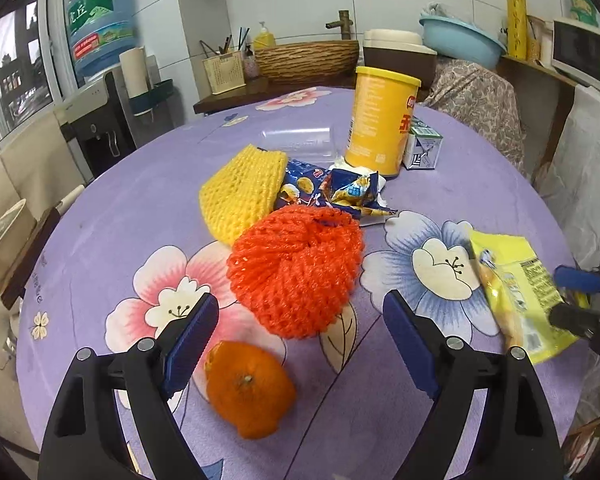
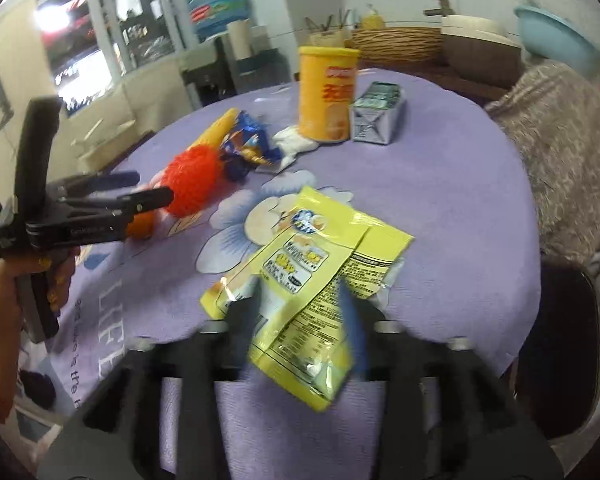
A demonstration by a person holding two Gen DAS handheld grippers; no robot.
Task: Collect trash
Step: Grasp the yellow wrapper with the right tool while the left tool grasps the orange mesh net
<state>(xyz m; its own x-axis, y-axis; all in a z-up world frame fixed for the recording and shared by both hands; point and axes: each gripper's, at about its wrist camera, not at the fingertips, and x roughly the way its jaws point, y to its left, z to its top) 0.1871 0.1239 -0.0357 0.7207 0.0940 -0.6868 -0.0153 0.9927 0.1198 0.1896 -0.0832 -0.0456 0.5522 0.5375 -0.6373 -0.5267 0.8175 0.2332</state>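
My left gripper (image 1: 300, 320) is open just in front of an orange foam net (image 1: 296, 272), with orange peel (image 1: 246, 388) on the cloth between its fingers. It also shows in the right wrist view (image 2: 148, 190). Behind the net lie a yellow foam net (image 1: 240, 192), blue snack wrappers (image 1: 340, 190), white tissue, a clear plastic cup (image 1: 300, 140), a yellow chip can (image 1: 382, 118) and a small milk carton (image 1: 424, 146). My right gripper (image 2: 304, 312) is open with its blurred fingers either side of a yellow snack bag (image 2: 312, 292); whether they touch it is unclear.
The round table has a purple flowered cloth (image 1: 120, 208). A chair with patterned fabric (image 2: 568, 160) stands at the right edge. A water dispenser (image 1: 100, 120), a counter with a basket sink (image 1: 308, 60) and a blue basin (image 1: 460, 40) stand behind the table.
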